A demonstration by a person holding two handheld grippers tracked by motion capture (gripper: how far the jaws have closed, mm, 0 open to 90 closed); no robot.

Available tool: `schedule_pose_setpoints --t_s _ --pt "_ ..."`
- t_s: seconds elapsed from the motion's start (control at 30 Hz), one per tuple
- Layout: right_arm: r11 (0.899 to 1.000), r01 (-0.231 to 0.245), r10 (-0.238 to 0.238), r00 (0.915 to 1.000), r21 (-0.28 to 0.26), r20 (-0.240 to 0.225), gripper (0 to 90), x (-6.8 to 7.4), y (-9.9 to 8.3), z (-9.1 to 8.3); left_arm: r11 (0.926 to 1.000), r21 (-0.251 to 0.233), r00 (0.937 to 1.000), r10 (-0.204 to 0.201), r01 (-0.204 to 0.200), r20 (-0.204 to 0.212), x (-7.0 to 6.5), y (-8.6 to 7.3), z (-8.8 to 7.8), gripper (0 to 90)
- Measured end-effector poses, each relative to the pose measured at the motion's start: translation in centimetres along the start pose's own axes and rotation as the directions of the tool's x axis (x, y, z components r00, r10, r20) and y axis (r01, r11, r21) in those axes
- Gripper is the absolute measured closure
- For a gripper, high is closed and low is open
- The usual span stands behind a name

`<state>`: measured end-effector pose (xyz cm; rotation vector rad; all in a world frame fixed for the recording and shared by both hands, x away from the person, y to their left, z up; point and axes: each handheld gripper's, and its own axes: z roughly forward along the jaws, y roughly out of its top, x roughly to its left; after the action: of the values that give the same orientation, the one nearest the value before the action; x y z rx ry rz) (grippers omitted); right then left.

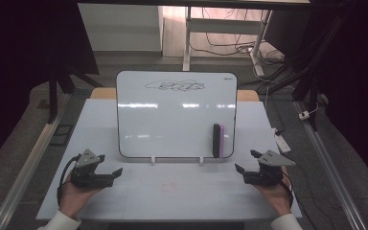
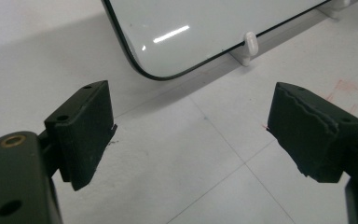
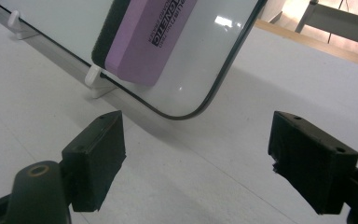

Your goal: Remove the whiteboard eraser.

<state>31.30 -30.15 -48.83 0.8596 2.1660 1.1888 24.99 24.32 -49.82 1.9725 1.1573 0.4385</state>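
Eraser: a purple block with a black felt side [image 1: 216,140], standing on end against the lower right of the board face; in the right gripper view [image 3: 144,39] dark lettering shows on its purple back, partly cut off.
Scribble: a looping black marker tangle [image 1: 175,86] near the top edge of the board, well apart from the eraser (the obvious thing to wipe, I'd say).
Whiteboard: a white panel with a thin dark rim [image 1: 172,120], propped upright on small white clips along its bottom edge, with ceiling lights glinting off it.
Right hand-held gripper: [image 1: 247,163] jaws spread wide, nothing between them, resting low on the worktop just below and right of the eraser.
Left hand-held gripper: [image 1: 109,165] likewise spread and empty, near the board's lower left corner; its own view looks at that rounded corner [image 2: 144,70].
Worktop: pale and flat [image 1: 172,191], with a faint reddish smudge in front of the board.
Step in hand: to my eye nothing has begun, both hands are parked and the eraser is untouched.
Next move: it seems the right one should rise to the eraser and pinch its two long sides, pulling squarely off the board (it looks magnetic), before heading up to the scribble.
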Motion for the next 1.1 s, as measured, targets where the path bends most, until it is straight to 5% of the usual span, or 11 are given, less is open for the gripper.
schedule_pose_setpoints --t_s 0.7,1.1 --pt "1.0 -0.016 0.015 0.9998 0.023 0.01 20.7 0.0 0.3 0.0 0.9999 0.008 0.9999 0.006 -0.006 0.012 -0.1 -0.3 0.1 15.3" --pt "1.0 -0.009 0.01 0.9999 -0.025 0.009 23.8 1.8 3.7 -0.6 1.0 0.007 1.0 0.003 -0.003 0.009 -0.1 -0.3 0.1 14.9"
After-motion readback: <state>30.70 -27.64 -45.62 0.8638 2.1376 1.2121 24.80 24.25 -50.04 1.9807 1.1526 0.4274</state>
